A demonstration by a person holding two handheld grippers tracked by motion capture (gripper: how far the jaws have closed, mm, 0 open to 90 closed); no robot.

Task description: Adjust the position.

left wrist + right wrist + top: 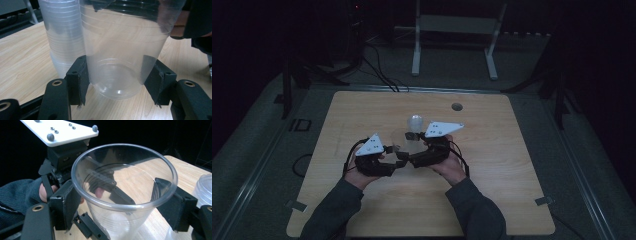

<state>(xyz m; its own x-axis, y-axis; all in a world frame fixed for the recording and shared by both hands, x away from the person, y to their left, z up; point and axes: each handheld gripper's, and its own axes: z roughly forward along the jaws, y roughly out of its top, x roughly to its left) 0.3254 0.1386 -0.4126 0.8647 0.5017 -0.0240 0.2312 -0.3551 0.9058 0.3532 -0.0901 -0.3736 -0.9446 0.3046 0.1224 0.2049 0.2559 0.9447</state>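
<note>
Clear plastic cup [125,52] sits upright at desk [492,200] centre, just right of the cup stack [62,37]. My left gripper [117,82] has its fingers [78,80] clamped on the base; right gripper [122,202] fingers [175,205] stand open round the rim, not pressing. Risk: left squeeze too hard & thin wall buckles, or cup tips into stack.

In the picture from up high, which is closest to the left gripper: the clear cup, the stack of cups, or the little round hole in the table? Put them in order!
Measured from the left gripper:
1. Clear cup, between the two grippers, right at its jaws.
2. Stack of cups, just behind, toward the table's middle.
3. Round hole, farthest, near the table's back edge on the right.
</note>
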